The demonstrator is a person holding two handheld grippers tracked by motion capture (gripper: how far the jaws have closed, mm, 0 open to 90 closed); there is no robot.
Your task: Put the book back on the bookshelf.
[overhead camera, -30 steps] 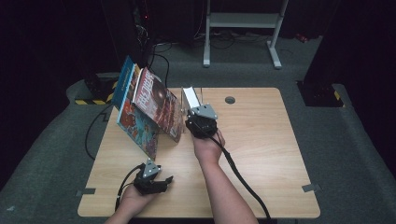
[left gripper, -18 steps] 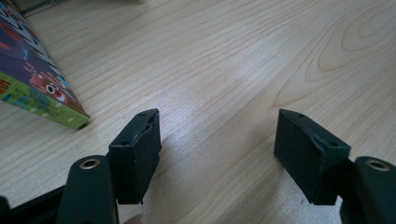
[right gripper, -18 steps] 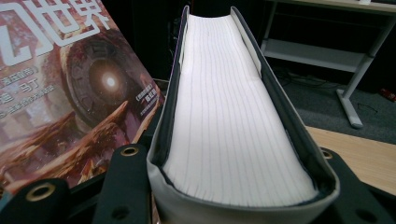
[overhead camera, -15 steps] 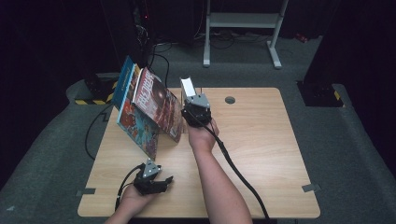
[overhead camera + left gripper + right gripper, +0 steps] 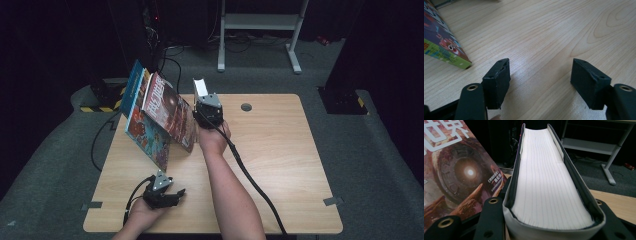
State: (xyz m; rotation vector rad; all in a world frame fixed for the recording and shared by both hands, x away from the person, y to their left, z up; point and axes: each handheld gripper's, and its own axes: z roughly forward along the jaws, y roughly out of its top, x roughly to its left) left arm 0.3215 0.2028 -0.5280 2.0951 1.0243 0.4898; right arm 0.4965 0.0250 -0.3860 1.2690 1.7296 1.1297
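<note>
My right gripper (image 5: 202,102) is shut on a thick grey-covered book (image 5: 200,88), held upright with its white page edges (image 5: 544,182) facing the camera in the right gripper view. It stands just right of a red-brown book (image 5: 170,112) that leans with several others against a blue book (image 5: 132,90) at the table's back left. The red-brown cover (image 5: 456,172) appears beside the held book in the right gripper view. My left gripper (image 5: 177,195) rests on the table near the front edge, open, with bare wood between its pads (image 5: 497,80).
A colourful book's corner (image 5: 446,47) lies to the left of the left gripper's jaws. The wooden table (image 5: 280,150) has a round cable hole (image 5: 246,106) at the back. Cables trail off the left side, and a metal stand (image 5: 260,25) is on the floor beyond.
My right gripper has carried the grey book to the left and toward the back, closer to the leaning books. The left gripper has stayed in place.
</note>
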